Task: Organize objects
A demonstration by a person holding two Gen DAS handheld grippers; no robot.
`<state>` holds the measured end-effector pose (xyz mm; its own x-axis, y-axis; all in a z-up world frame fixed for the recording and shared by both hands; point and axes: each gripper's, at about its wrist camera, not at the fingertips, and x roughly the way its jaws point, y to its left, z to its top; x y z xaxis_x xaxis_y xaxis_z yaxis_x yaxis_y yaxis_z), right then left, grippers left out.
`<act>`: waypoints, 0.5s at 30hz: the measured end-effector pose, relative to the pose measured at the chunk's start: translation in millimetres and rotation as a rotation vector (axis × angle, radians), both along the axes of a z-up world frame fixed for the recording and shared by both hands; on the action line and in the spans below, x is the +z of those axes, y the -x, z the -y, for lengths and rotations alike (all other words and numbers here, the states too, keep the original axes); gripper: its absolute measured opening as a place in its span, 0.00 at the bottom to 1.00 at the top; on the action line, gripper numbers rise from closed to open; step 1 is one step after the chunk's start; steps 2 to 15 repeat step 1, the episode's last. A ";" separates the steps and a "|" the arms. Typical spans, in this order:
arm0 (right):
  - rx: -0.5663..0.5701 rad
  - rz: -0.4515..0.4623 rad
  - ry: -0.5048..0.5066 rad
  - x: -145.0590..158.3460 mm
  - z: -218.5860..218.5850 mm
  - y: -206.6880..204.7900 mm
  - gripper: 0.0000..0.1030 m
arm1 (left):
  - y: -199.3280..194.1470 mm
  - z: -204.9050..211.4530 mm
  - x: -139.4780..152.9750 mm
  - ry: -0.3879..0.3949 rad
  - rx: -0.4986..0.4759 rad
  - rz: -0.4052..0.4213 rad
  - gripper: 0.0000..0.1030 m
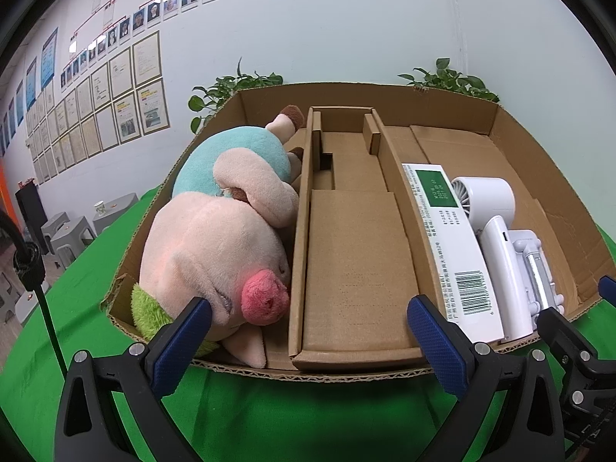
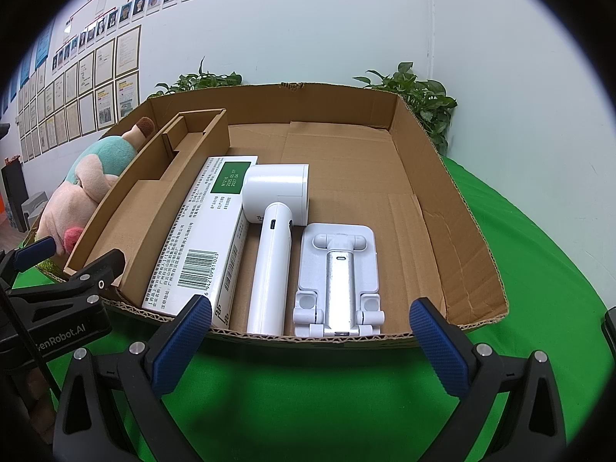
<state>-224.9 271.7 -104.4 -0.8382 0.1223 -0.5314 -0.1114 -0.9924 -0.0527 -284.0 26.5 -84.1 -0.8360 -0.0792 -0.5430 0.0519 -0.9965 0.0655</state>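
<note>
left hand-held gripper (image 1: 310,313) spread, empty | right hand-held gripper (image 2: 311,313) spread, empty | corrugated cardboard tray (image 2: 454,208) on green-clothed table (image 2: 308,377) | fuzzy plush pig (image 1: 215,246) left compartment | glossy white carton (image 2: 208,238), smooth fan (image 2: 273,238), folding stand (image 2: 338,269) right compartment

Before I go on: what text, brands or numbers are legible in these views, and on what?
"enRobot.AI", first letter cut off: left gripper body, in the right wrist view.
"M1216", "2025 05 07", "2027 04": green panel of the white carton.
"6 942109 811023": under the carton's barcode, partly doubtful.
Carton's Chinese print: too small.
Wall certificates and photo captions: blurred.
Handheld fan, phone stand: no readable text.
</note>
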 end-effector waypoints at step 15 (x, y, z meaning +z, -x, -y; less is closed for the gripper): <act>0.000 0.000 0.000 0.0 0.2 -0.1 0.99 | 0.5 0.1 -0.3 0.000 -0.002 0.001 1.00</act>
